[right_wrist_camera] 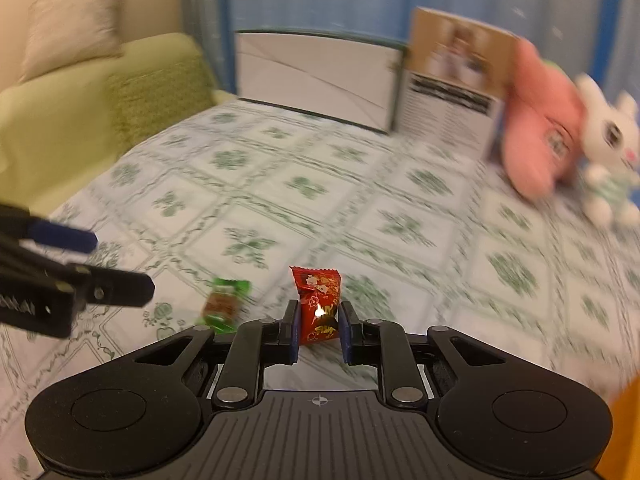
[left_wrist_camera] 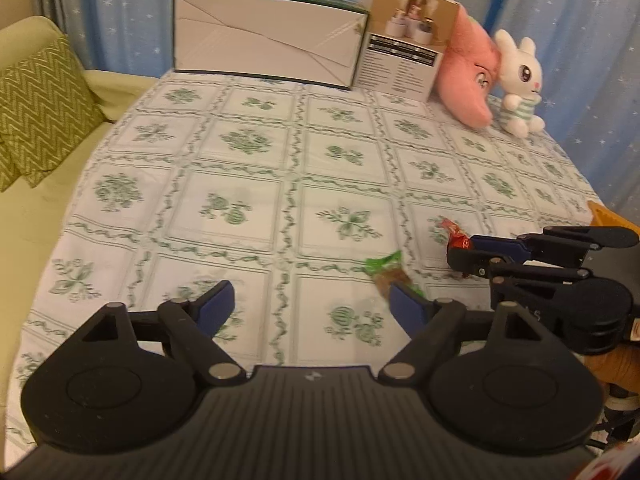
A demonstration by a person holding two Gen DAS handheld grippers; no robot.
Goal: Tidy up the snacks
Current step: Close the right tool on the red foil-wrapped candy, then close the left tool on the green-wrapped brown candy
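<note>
The right gripper [right_wrist_camera: 319, 330] pinches the red candy [right_wrist_camera: 318, 306] by its lower half, so the wrapper stands up between the pads, apparently ready to carry. At its ten o'clock the green candy [right_wrist_camera: 222, 306] lies on the tablecloth [right_wrist_camera: 400, 208]. The left gripper [left_wrist_camera: 310, 304] hangs wide and empty, the green candy [left_wrist_camera: 390, 270] at its one o'clock, probably its next pick.

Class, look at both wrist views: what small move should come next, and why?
Probably the left gripper should ease toward the green candy and close on it. Its jaws stand open and empty with the candy lying on the tablecloth just beyond one fingertip, while the right gripper is already shut on the red candy.
</note>
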